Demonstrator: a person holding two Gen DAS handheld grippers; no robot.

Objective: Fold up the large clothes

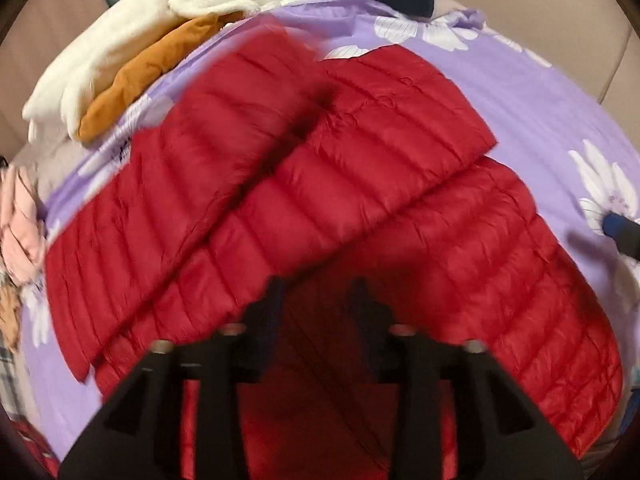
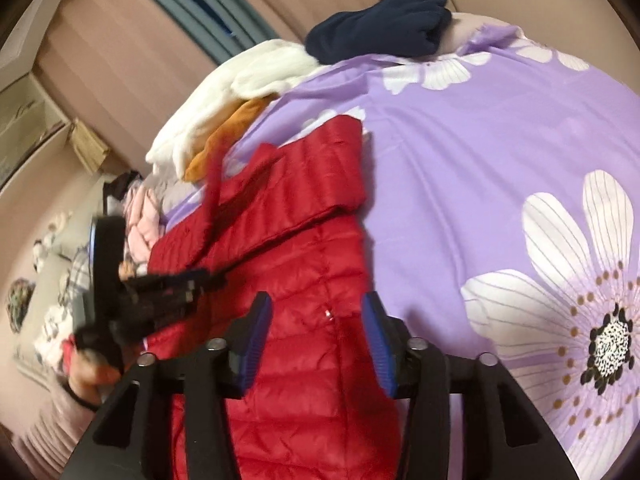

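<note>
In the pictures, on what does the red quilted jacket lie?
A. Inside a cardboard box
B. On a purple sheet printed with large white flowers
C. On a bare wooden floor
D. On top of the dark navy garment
B: the red quilted jacket is spread over the purple sheet with white flowers; the dark navy garment lies apart at the sheet's far edge.

Bare sheet [image 2: 460, 168] right; clothes pile [image 1: 132, 60] left, probably.

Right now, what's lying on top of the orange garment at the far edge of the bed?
A cream fleece garment lies over the orange garment, leaving one orange strip showing. The rest, and anything beneath it, is covered.
</note>
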